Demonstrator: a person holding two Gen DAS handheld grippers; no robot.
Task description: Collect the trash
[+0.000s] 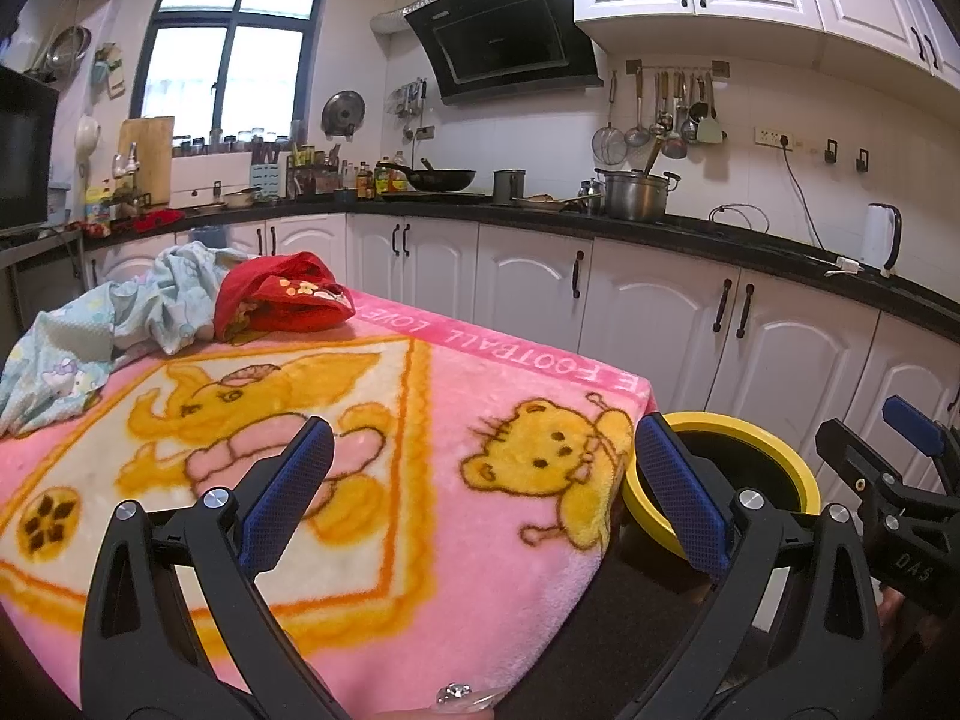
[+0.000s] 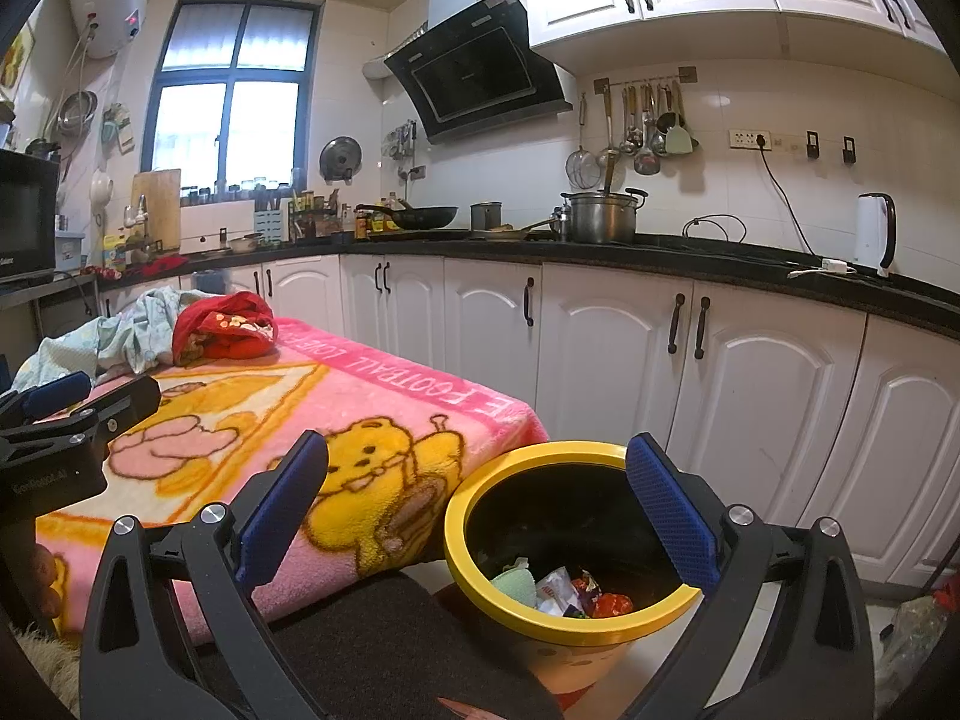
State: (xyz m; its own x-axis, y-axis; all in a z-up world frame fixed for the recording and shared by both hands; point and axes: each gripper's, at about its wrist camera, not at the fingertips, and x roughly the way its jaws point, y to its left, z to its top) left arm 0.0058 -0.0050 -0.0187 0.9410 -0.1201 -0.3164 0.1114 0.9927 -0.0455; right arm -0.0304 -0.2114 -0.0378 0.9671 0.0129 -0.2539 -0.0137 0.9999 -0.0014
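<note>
From the left wrist camera, the left gripper point(image 1: 480, 480) hangs over the near part of a pink blanket point(image 1: 456, 360) that covers a table; its blue-padded fingers point(image 1: 288, 498) stand wide apart with nothing between them. The blanket shows yellow cartoon animals and a darker pink band with white letters along its far edge. At the blanket's far left corner lie a crumpled pale blue cloth point(image 1: 90, 324) and, touching it on the right, a red garment point(image 1: 282, 294). Just past the blanket's right edge, lower than the tabletop, stands the trash bin point(image 1: 774, 444) — black inside with a yellow rim — partly hidden behind the right-hand finger. The right gripper point(image 1: 900, 480) shows at the right border of this view, seen from the side, so whether it is spread cannot be told here.

From the right wrist camera, the right gripper point(image 2: 480, 480) hangs above the trash bin point(image 2: 474, 546), its fingers point(image 2: 672, 510) wide apart and empty. The bin stands on the floor just beside the blanket's point(image 2: 384, 378) right edge, near its front corner. At its bottom lies the trash point(image 2: 564, 594) — a pale green piece, crumpled white wrappers, and red-orange bits. The left gripper point(image 2: 60, 414) juts in from the left border, over the blanket. The red garment point(image 2: 222, 324) and pale blue cloth point(image 2: 120, 330) sit at the far left corner.
</note>
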